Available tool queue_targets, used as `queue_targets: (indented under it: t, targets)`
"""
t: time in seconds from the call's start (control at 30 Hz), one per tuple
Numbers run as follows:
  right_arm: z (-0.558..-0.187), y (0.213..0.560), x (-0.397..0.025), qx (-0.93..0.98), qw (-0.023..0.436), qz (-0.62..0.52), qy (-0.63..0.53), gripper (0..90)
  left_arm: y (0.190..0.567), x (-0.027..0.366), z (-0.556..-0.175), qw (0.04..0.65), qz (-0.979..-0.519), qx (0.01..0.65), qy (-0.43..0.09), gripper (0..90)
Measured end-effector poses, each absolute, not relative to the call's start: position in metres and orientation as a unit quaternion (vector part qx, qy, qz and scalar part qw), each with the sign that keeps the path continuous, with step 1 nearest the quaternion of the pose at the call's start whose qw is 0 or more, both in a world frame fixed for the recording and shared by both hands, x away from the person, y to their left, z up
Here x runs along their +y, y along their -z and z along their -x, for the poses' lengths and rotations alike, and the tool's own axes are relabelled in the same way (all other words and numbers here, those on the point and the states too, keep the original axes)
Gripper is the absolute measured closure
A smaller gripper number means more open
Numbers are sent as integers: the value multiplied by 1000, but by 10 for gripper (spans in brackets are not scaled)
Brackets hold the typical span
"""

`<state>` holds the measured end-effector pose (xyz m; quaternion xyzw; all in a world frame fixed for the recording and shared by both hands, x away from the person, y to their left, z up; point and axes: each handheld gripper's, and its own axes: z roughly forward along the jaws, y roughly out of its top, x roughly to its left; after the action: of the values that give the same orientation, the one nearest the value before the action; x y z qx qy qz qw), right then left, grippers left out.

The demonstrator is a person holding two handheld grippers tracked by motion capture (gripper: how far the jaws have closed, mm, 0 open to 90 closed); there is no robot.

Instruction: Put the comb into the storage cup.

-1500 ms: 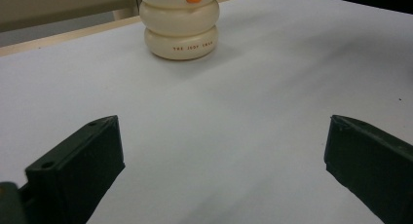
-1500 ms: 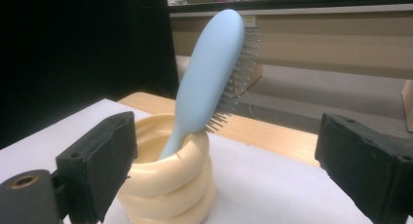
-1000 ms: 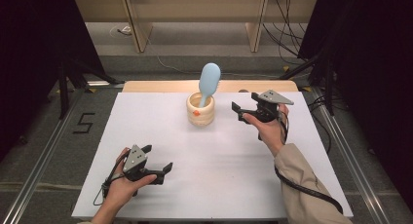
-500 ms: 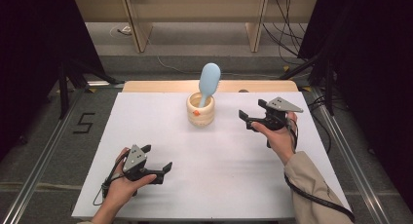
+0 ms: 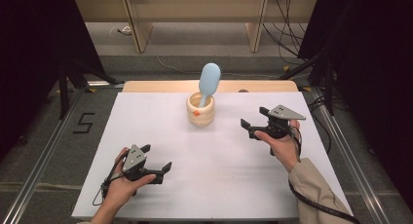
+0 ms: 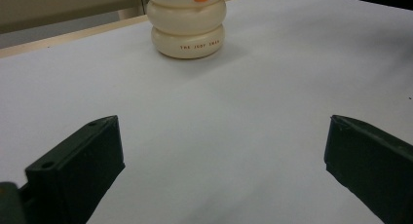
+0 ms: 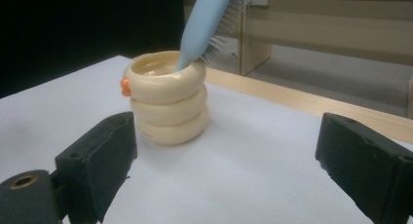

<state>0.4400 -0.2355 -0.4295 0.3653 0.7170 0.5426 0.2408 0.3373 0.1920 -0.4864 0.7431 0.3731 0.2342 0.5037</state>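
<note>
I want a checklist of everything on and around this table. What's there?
Surface: white table, bare apart from one cup.
Job's things: cream ringed cup with an orange mark, standing upright; blue hairbrush leaning in it, bristle head up.
Clutter: nothing seen.
Grippers: left gripper open, low near the front edge; right gripper open, to the right of the cup, holding nothing.
Cables: one trails from each gripper; more lie on the floor behind.
Surroundings: wooden bench legs, dark curtains, a floor mark "5".

White table [image 5: 160, 136] — wooden shelving [image 5: 195, 9] beyond.
</note>
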Motion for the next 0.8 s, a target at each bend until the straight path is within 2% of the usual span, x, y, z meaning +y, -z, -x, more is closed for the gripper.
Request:
queue_targets:
  t: [0.8]
  targets:
    - [-405,439,-257,740,232,-345,-529,88,486,193,-337,503,-743,373,-236,3]
